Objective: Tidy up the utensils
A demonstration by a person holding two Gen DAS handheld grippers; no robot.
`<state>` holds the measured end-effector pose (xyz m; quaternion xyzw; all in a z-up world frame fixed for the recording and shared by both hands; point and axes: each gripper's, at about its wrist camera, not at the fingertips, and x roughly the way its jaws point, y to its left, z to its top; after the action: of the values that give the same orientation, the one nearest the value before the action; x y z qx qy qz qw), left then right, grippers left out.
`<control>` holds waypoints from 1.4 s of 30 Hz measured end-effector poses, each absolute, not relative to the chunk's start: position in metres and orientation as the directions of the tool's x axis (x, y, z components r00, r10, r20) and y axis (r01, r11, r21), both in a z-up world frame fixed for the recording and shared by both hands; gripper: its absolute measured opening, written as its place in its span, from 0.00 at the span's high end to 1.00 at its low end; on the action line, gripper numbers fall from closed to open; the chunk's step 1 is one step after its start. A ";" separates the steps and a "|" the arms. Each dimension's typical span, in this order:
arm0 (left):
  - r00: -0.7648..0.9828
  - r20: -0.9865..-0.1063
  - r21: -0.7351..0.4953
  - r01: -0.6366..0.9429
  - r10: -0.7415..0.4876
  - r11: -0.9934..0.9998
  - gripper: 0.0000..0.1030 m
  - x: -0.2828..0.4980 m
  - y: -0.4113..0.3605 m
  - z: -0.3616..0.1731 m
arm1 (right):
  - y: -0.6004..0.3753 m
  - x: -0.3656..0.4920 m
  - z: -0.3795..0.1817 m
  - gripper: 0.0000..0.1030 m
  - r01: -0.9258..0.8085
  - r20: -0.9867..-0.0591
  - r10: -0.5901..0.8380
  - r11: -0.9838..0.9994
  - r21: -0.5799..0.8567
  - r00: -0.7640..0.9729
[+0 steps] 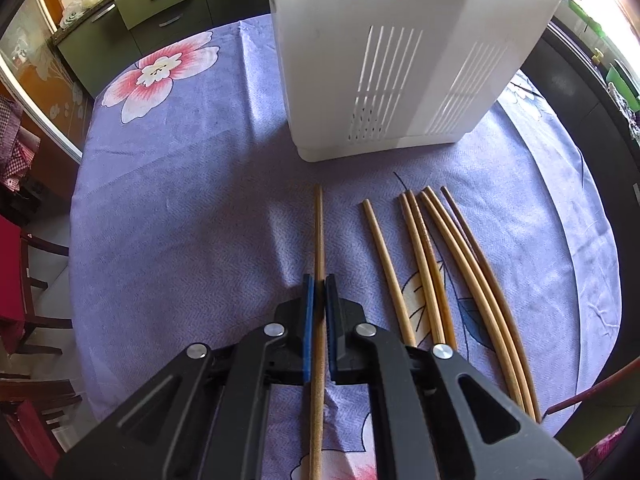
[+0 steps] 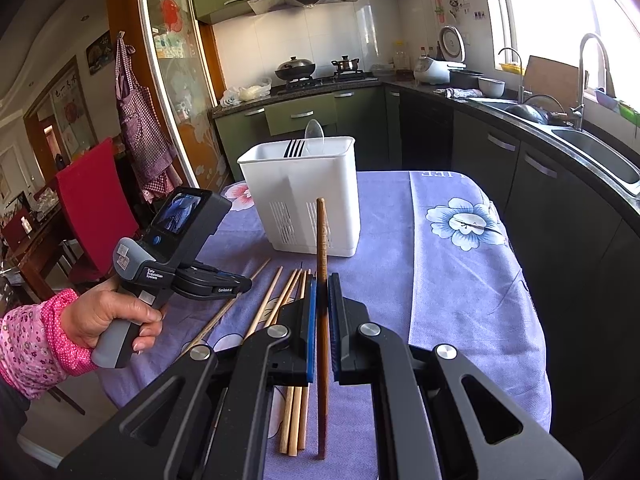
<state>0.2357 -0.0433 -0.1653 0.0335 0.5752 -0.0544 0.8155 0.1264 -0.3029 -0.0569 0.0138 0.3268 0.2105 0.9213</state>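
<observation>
Pale bamboo fills the left wrist view: the left tool (image 1: 319, 280) has its blue pads closed narrow on a single light chopstick (image 1: 319, 232) that runs up the centre of the frame, its far tip still down on the lilac flowered cloth of the desk (image 1: 180, 200). To the right of it lie the loose chopsticks (image 1: 432, 264), fanned side by side, some touching. The white slotted utensil holder (image 1: 400, 60) stands at the upper centre, just beyond the chopstick tips.

In the right wrist view the right tool (image 2: 322, 292) is clamped on a dark brown chopstick (image 2: 321, 240), held clear of the cloth and pointing towards the holder, which sits at mid-frame with a fork (image 2: 295, 147) and a clear spoon (image 2: 315, 132) already standing in it. At lower left a hand (image 2: 108, 316) in a pink sleeve grips the other tool over the pile.

The step in hand looks like picking up: each tool has one stick. Next, I judge, each stick must be raised, tipped upright and lowered into the holder's open top without knocking its rim.
</observation>
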 end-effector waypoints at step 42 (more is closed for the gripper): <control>0.735 -0.665 0.012 0.194 -0.137 0.981 0.95 0.079 -0.010 -0.028 | -0.292 0.101 -0.023 0.93 -0.408 -0.530 0.410 0.904 0.127 0.742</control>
<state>0.0792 -0.0100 -0.0284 0.0404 0.3532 -0.0891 0.9304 0.1012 -0.2916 -0.0233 0.0016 0.2843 0.2191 0.9334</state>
